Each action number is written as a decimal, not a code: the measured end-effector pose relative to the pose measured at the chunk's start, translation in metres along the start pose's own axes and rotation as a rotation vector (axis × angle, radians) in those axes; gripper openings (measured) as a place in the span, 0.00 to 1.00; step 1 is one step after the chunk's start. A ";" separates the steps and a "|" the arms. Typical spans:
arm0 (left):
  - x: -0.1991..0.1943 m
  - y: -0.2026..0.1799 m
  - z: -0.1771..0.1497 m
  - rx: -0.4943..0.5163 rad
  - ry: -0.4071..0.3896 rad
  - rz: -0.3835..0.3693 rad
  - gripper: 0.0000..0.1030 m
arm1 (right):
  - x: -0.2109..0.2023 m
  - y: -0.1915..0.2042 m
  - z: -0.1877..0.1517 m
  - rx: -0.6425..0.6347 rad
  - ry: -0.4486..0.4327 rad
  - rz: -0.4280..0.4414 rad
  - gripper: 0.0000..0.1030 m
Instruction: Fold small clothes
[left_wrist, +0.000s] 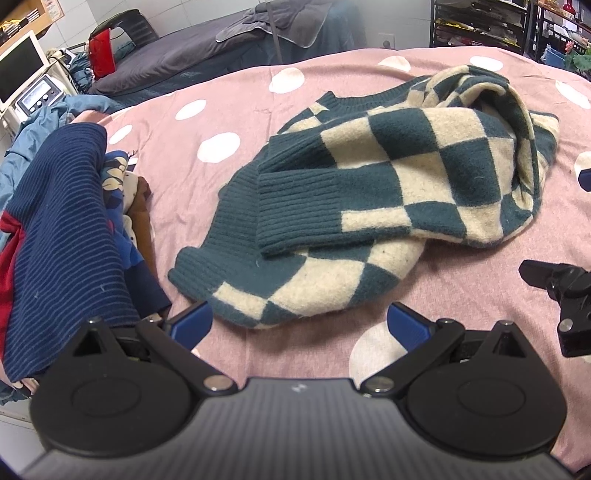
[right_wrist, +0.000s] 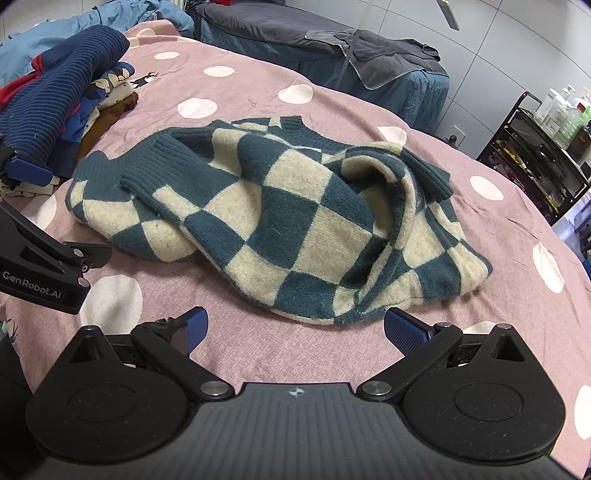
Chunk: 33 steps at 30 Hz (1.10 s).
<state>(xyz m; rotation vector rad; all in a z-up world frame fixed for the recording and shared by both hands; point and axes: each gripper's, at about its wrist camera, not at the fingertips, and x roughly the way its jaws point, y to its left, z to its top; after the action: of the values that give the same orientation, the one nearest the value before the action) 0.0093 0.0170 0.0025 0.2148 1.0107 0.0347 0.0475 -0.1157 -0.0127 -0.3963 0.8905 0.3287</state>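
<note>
Broadly, a bed (right_wrist: 258, 66) under a pink sheet with white dots fills both views, and the checked sweater (right_wrist: 280, 221) lies rumpled at its middle, at twelve o'clock from both tools. It is a thick teal-and-cream knit with ribbed teal cuffs, hem and collar; one sleeve (left_wrist: 317, 206) is thrown across the body and the far side is humped into a loose fold. I judge it soft, bulky and fairly heavy for its kind (it will sag and stretch if lifted by one corner), so the ribbed hem (left_wrist: 199, 273) and the shoulder are the firmer places to pinch. A stack of folded clothes (left_wrist: 62, 229) sits at nine o'clock. The left tool (left_wrist: 299, 321) and the right tool (right_wrist: 295, 328) both stand wide apart, empty, just short of the sweater's near edge.
</note>
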 end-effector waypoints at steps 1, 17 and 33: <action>0.000 0.000 0.000 0.001 0.000 -0.001 1.00 | 0.000 0.000 0.000 0.001 0.000 0.000 1.00; 0.002 0.001 -0.002 -0.003 0.014 0.003 1.00 | 0.001 0.000 -0.001 0.004 0.001 -0.007 1.00; 0.007 0.002 -0.004 -0.010 0.029 -0.002 1.00 | 0.002 0.001 -0.001 0.002 0.006 -0.012 1.00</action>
<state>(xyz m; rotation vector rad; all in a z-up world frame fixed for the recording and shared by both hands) 0.0099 0.0208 -0.0053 0.2046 1.0392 0.0413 0.0471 -0.1148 -0.0148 -0.4002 0.8939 0.3159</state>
